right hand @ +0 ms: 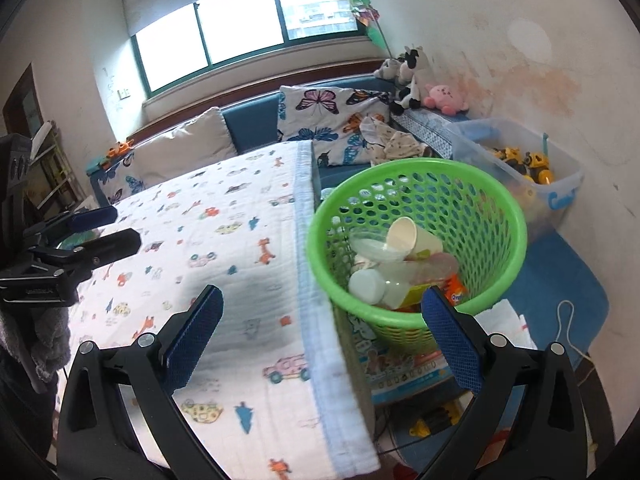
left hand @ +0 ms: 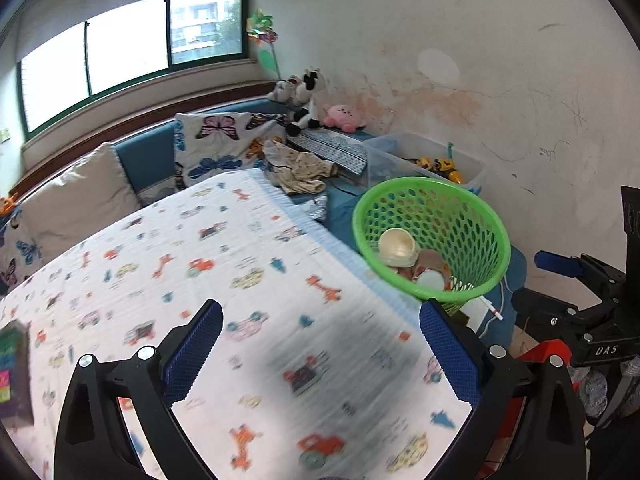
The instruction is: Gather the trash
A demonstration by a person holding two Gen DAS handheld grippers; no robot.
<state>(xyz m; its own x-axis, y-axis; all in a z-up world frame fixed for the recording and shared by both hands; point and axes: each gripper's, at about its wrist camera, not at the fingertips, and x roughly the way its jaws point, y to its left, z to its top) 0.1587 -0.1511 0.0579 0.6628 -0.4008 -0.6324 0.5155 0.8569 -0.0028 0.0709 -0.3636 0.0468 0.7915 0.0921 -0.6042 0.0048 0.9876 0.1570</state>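
Observation:
A green mesh basket stands just off the right edge of the cloth-covered table. It holds trash: a paper cup, a clear plastic cup, a white-capped bottle and an orange wrapper. My left gripper is open and empty above the table. My right gripper is open and empty over the table's right edge, close to the basket. Each gripper shows in the other's view, the right one in the left wrist view and the left one in the right wrist view.
A clear toy bin stands behind the basket by the stained wall. Cushions, clothes and plush toys lie on the blue bench under the window. A coloured object sits at the table's left edge.

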